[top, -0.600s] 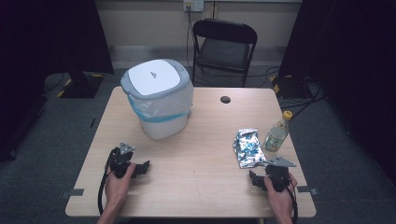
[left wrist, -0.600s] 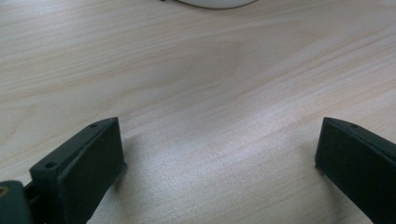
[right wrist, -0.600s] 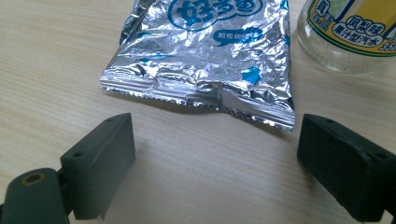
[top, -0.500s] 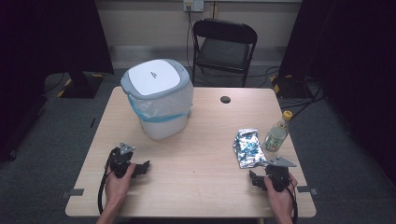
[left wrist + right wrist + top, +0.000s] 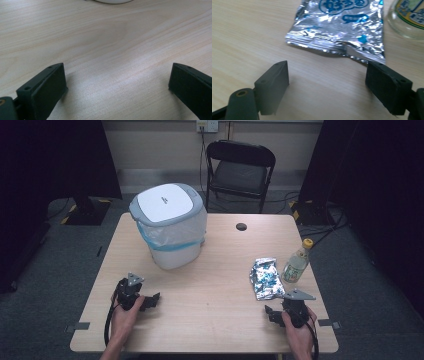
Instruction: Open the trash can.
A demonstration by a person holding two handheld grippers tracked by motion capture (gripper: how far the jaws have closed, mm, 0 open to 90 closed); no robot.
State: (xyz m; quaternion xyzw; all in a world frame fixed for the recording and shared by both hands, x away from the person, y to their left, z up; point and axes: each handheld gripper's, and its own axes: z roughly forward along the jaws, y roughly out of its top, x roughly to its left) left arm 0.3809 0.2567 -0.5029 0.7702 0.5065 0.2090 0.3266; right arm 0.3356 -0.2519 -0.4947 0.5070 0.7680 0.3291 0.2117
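My right tongs (image 5: 327, 85) sit low on the surface (image 5: 215, 285), jaws spread wide with nothing between them. The foil bag (image 5: 342, 27) lies flat just ahead of them, its torn near edge close to the right jaw but not touching. A bottle (image 5: 409, 17) stands just beside the bag, at its right. My left tongs (image 5: 117, 85) are also spread, with bare wood between the jaws. From above, the left tongs (image 5: 145, 299) rest near the front left, well apart from the bag (image 5: 265, 277), and the bin (image 5: 170, 225) stands beyond them. The right tongs (image 5: 276, 312) rest just in front of the bag.
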